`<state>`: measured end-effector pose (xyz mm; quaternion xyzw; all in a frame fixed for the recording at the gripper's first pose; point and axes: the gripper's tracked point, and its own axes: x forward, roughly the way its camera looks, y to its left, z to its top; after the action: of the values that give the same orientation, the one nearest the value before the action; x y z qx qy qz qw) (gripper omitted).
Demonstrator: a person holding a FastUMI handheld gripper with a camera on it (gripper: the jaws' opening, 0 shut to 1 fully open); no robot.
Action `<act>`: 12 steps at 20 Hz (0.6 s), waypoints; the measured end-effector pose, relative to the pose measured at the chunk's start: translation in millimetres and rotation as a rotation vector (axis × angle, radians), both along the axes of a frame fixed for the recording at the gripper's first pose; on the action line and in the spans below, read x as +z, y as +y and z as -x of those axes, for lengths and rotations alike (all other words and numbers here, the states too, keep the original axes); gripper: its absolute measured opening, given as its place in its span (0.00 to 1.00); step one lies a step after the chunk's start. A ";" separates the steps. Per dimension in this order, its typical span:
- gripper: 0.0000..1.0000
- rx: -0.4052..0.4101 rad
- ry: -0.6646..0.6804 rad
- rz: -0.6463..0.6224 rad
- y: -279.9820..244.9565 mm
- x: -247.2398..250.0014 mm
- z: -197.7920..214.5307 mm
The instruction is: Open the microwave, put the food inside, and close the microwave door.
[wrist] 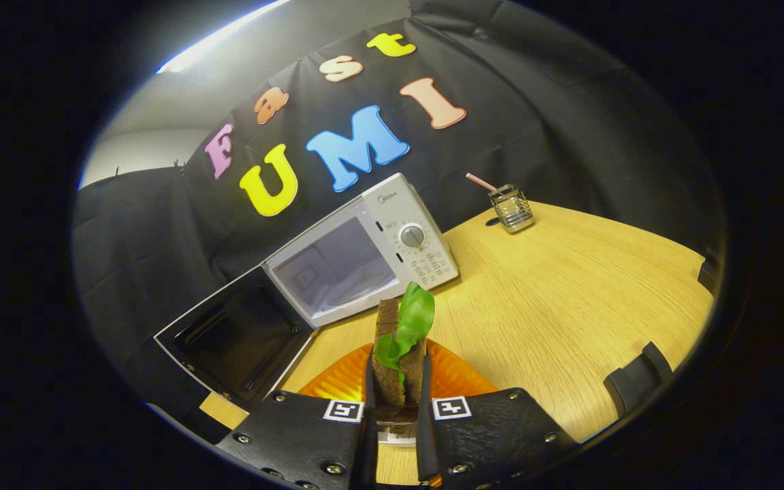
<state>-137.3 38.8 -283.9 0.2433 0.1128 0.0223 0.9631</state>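
Observation:
My gripper (397, 388) is shut on a sandwich (400, 354) of two brown bread slices with a green lettuce leaf sticking out of the top; both fingers press on its sides. Under the sandwich lies an orange plate (456, 378) on the wooden table (569, 299). Beyond the sandwich stands a white microwave (365, 248) with a round dial on its panel. Its door (239, 337) is swung wide open to the left, and the cavity with the glass turntable shows.
A small wire holder (511, 207) with a striped straw stands at the table's far side, right of the microwave. Two dark clips (637, 378) sit on the table's right edge. Black cloth walls close the booth behind.

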 end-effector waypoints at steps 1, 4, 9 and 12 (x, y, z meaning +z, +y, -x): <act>0.22 0.007 -0.023 0.004 4.6 9.6 -4.7; 0.22 0.042 -0.078 0.019 24.5 28.6 -26.3; 0.22 0.102 -0.147 0.023 63.0 56.9 -75.3; 0.22 0.125 -0.150 0.057 86.0 64.1 -109.1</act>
<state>-28.2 124.8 -219.8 0.2058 0.0558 0.0971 0.9722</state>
